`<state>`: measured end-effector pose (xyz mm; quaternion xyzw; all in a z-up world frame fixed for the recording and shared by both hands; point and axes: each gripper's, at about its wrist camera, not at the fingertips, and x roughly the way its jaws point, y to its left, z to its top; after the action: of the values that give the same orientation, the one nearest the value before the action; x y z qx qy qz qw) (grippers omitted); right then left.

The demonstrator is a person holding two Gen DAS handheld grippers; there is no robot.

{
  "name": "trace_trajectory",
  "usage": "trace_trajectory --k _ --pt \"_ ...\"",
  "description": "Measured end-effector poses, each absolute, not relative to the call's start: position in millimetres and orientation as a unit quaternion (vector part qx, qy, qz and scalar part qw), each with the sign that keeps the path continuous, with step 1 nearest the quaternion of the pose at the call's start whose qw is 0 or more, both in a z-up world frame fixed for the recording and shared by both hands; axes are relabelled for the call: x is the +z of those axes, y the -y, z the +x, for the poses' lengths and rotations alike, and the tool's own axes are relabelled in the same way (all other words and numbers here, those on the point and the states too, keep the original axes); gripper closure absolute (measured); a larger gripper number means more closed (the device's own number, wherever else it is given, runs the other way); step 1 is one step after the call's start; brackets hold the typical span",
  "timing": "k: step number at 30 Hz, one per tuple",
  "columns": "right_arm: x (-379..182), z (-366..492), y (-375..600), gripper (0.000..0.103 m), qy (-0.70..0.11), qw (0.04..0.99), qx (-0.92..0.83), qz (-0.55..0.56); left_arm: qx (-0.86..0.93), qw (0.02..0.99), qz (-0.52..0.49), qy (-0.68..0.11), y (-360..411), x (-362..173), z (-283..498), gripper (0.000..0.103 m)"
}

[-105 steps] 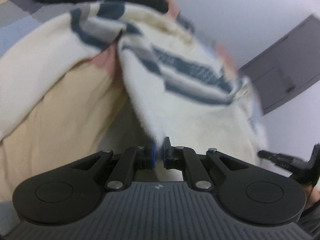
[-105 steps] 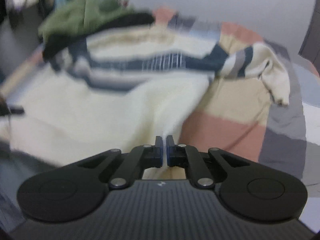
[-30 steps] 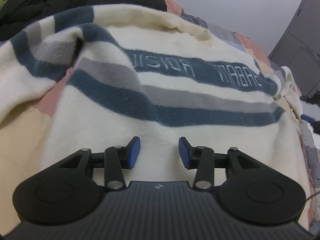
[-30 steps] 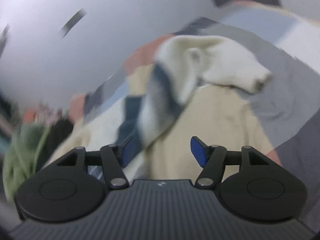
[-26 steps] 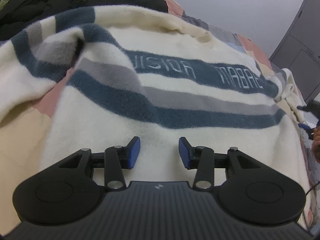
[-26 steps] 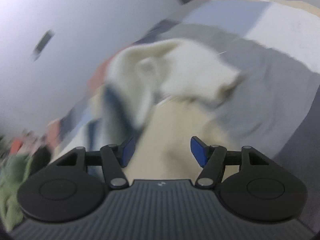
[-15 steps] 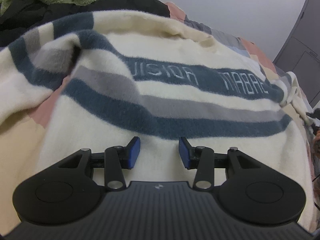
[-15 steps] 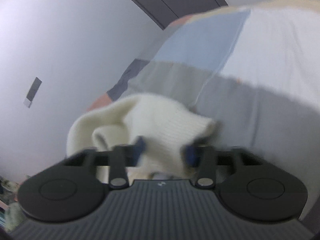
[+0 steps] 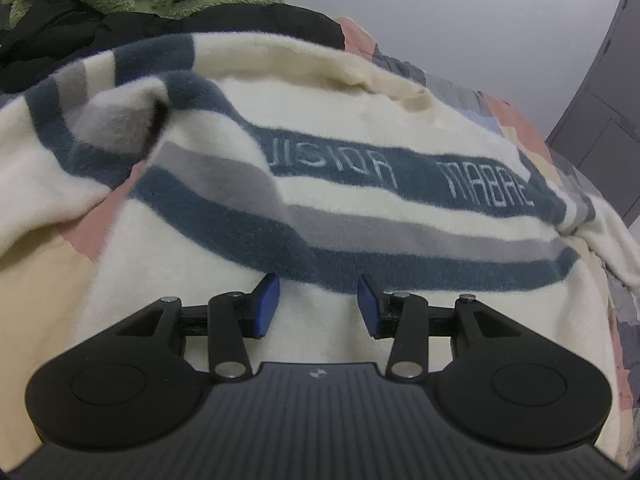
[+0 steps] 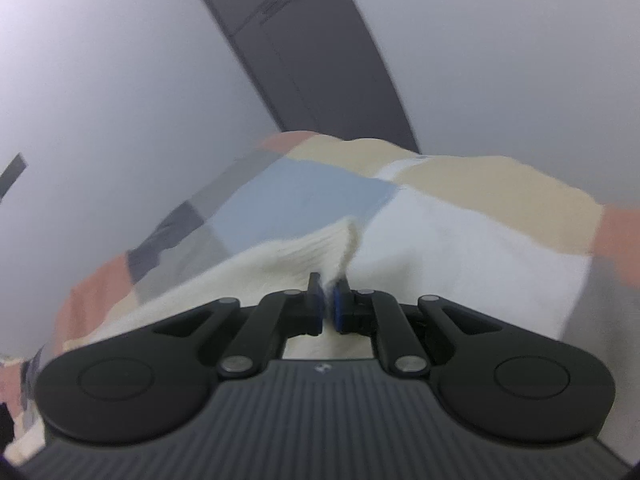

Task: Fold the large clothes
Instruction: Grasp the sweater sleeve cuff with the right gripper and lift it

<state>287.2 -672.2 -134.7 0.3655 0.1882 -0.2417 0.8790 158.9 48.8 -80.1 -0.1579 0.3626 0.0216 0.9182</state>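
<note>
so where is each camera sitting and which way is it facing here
Left wrist: sits behind the open left gripper, low over the striped sweater, facing across its spread chest toward a green-and-black clothes pile.
Right wrist: sits behind the right gripper, shut on the sweater's cream cuff, facing over the patchwork bedspread toward a grey door.
Shared: the same sweater and bedspread; only the grippers show, no hands.
</note>
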Motion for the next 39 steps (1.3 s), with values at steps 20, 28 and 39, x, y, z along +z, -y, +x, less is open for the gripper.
trace_trajectory --k 20,28,39 --pt "-178 232 641 0.042 -0.141 0.85 -0.158 0.483 0.036 0.928 -0.127 -0.349 -38 -76 166 0.054" --pt "-198 245 632 0.043 -0.133 0.865 -0.137 0.463 0.058 0.929 -0.11 -0.349 -29 -76 175 0.053" --pt "-206 249 638 0.044 -0.106 0.88 -0.122 0.447 0.071 0.928 -0.094 -0.352 -19 -80 184 0.032"
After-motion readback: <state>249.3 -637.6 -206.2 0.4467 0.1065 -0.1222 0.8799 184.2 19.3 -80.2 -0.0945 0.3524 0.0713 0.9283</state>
